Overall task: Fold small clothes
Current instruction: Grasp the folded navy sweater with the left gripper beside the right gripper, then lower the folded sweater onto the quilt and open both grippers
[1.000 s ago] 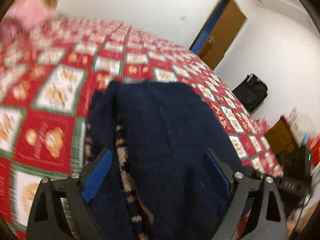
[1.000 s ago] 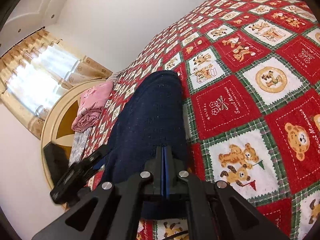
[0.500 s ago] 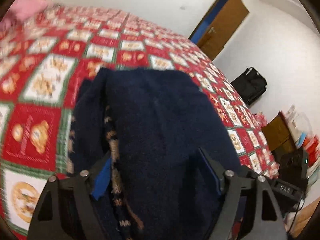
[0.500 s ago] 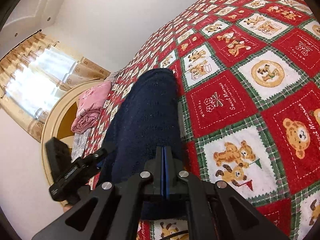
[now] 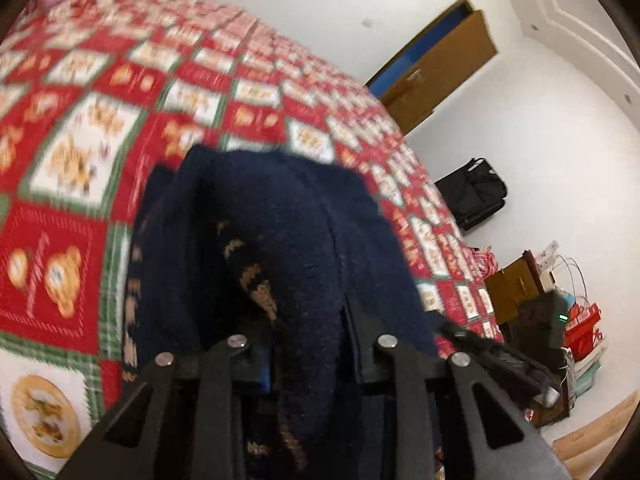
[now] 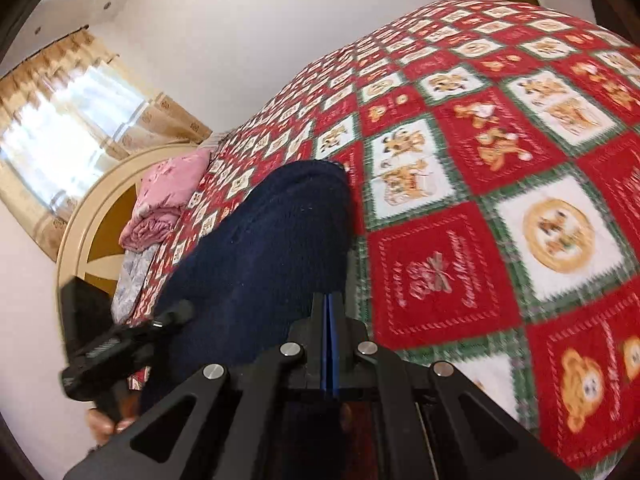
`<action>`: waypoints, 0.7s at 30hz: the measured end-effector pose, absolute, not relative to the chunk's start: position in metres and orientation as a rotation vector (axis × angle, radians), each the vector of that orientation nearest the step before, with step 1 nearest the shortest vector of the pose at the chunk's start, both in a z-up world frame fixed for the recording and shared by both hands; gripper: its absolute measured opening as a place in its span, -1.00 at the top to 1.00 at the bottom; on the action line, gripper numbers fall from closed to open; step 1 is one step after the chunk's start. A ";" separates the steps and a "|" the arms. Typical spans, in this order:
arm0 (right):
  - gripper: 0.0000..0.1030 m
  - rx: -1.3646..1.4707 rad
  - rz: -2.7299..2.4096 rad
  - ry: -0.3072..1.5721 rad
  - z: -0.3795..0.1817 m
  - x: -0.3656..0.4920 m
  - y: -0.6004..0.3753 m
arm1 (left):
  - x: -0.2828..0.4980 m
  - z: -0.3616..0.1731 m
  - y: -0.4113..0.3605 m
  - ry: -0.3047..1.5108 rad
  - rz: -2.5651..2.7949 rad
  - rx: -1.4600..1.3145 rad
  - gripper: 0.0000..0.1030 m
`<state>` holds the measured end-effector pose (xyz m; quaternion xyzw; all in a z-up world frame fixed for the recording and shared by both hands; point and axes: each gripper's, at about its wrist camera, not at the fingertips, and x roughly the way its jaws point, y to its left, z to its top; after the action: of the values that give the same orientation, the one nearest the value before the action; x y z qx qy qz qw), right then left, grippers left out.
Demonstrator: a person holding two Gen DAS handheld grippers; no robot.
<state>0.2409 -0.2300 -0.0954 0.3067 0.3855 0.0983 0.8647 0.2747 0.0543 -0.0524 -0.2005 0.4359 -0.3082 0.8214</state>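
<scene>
A dark navy knitted sweater [image 5: 280,240] with tan pattern bands lies on the red patchwork bedspread [image 5: 60,240]. My left gripper [image 5: 308,344] is shut on a bunched fold of the sweater's near edge. My right gripper [image 6: 328,320] is shut on the near edge of the same sweater [image 6: 264,248], which stretches away from it toward the headboard. The left gripper also shows in the right wrist view [image 6: 120,344] at the sweater's left side.
A pink folded pile [image 6: 164,196] sits by the cream headboard [image 6: 88,216]. A curtained window [image 6: 60,136] is behind it. A brown door [image 5: 436,68], a black bag [image 5: 472,192] and cluttered furniture [image 5: 560,320] stand off the bed's far side.
My left gripper's jaws have closed from wide open onto a fold of the sweater. The right gripper has stayed shut and shifted a little with the cloth.
</scene>
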 end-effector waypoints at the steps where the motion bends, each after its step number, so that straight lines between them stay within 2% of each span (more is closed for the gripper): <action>1: 0.97 0.647 0.219 0.806 -0.095 0.242 -0.224 | 0.273 -0.046 0.055 0.907 -0.658 -0.413 0.46; 5: 0.97 0.607 0.265 0.774 -0.093 0.241 -0.194 | 0.268 -0.042 0.067 0.866 -0.616 -0.351 0.46; 12: 0.96 0.451 0.288 0.767 -0.101 0.248 -0.154 | 0.297 -0.092 0.096 0.961 -0.548 -0.422 0.43; 15: 0.96 0.495 0.290 0.815 -0.095 0.245 -0.165 | 0.298 -0.083 0.087 0.969 -0.514 -0.327 0.29; 19: 0.96 0.418 0.308 0.766 -0.070 0.203 -0.177 | 0.282 -0.065 0.092 0.974 -0.492 -0.299 0.23; 21: 0.96 0.407 0.318 0.769 -0.067 0.183 -0.181 | 0.261 -0.050 0.095 0.940 -0.486 -0.267 0.04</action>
<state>0.1831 -0.1805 -0.0667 0.1962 0.3710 0.1532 0.8947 0.2614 0.0952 -0.0503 -0.1269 0.4471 -0.2311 0.8547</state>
